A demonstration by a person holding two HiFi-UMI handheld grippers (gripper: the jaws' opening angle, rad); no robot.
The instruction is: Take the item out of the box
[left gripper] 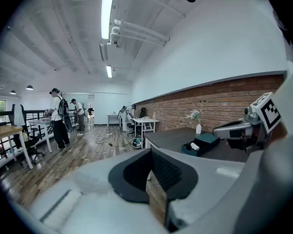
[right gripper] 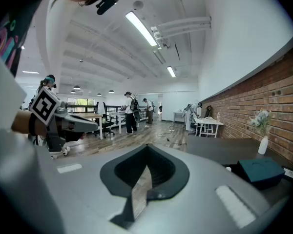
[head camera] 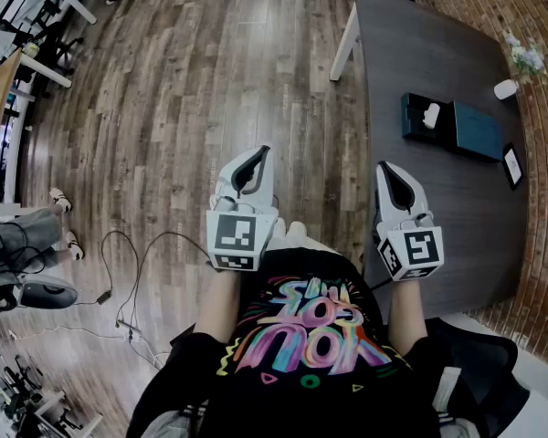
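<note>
A dark teal box [head camera: 426,117] lies open on the dark grey table [head camera: 411,53], with a small white item [head camera: 431,114] inside it. Its lid [head camera: 478,131] lies right beside it. Both grippers hang in the air near the person's chest, well short of the box. My left gripper [head camera: 260,151] is over the wooden floor, shut and empty. My right gripper [head camera: 384,167] is over the table's near part, also shut with nothing in it. The left gripper view shows the box [left gripper: 199,145] and the white item [left gripper: 194,146] far ahead to the right.
A small white vase with flowers [head camera: 505,88] and a framed picture [head camera: 512,165] stand by the brick wall. Cables [head camera: 128,272] lie on the floor at the left. People stand at desks [left gripper: 58,118] far down the room. An office chair [head camera: 479,354] is behind at the right.
</note>
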